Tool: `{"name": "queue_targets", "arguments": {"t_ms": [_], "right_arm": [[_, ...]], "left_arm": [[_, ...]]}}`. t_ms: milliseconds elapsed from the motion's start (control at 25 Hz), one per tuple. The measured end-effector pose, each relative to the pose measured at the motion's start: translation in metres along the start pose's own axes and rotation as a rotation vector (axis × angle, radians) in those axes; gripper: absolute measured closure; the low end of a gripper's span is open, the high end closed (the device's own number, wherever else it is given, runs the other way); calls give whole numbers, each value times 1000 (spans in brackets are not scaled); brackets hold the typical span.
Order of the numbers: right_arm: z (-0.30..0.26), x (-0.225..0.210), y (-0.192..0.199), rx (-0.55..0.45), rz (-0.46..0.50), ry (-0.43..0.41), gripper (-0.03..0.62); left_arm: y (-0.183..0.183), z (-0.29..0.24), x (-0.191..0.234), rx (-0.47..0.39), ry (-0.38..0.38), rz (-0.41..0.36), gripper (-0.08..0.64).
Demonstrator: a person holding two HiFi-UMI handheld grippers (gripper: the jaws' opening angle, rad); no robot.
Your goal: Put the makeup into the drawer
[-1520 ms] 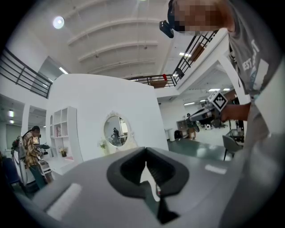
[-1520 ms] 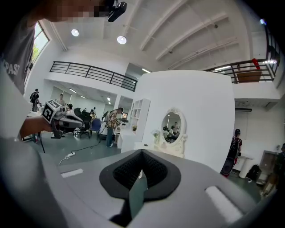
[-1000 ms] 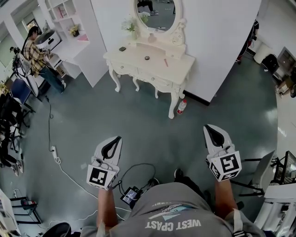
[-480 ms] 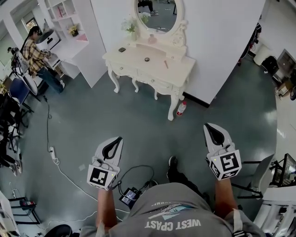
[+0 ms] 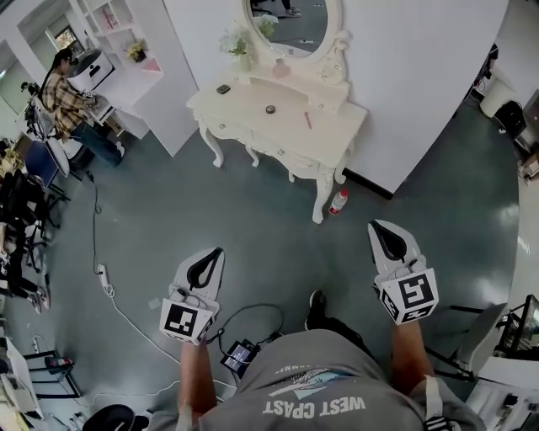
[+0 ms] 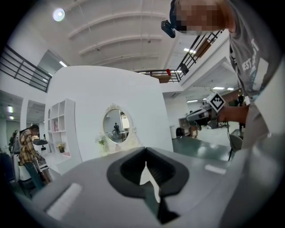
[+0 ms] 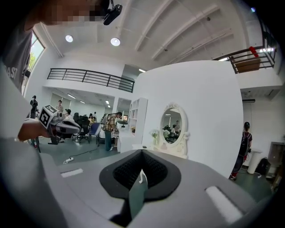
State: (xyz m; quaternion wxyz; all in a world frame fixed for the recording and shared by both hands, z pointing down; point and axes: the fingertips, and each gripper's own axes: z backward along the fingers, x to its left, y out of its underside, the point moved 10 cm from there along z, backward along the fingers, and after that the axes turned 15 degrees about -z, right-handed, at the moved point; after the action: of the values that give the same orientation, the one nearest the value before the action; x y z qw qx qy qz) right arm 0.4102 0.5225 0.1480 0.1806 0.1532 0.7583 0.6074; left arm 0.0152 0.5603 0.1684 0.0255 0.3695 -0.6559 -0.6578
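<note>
A white dressing table (image 5: 282, 118) with an oval mirror (image 5: 290, 21) stands ahead against a white wall, its front drawers (image 5: 244, 136) closed. On its top lie a small dark case (image 5: 222, 88), a round compact (image 5: 270, 109) and a pink stick (image 5: 307, 120); a pink bottle (image 5: 281, 68) stands by the mirror. My left gripper (image 5: 217, 251) and right gripper (image 5: 376, 226) are held level over the grey floor, well short of the table. Both are shut with nothing between the jaws. The left gripper view shows the mirror (image 6: 116, 126) far off; so does the right gripper view (image 7: 171, 124).
A red-and-white bottle (image 5: 338, 201) stands on the floor by the table's right leg. A power strip (image 5: 105, 282) and cables run along the floor at left. A person in a plaid shirt (image 5: 66, 94) works at a white shelf unit (image 5: 126, 50). Chairs stand at both sides.
The person has stepped forward; the dressing table sits a little nearer and further right in the head view. Both grippers keep their pose and stay shut.
</note>
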Motion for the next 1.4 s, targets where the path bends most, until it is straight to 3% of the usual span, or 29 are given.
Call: {"name": "queue_targets", "arguments": {"t_ms": [440, 680, 1080, 1400], "right_arm": [[-90, -116, -12, -10, -41, -125, 592], [-109, -148, -8, -22, -92, -147, 592], [-133, -176, 5, 41, -128, -50, 592], [-188, -164, -20, 45, -107, 59, 592]], "left_arm": [[-32, -114, 2, 74, -83, -31, 560], [-53, -157, 3, 89, -52, -71, 560], [-38, -233, 36, 48, 43, -62, 560], [-5, -297, 108, -50, 117, -42, 560]]}}
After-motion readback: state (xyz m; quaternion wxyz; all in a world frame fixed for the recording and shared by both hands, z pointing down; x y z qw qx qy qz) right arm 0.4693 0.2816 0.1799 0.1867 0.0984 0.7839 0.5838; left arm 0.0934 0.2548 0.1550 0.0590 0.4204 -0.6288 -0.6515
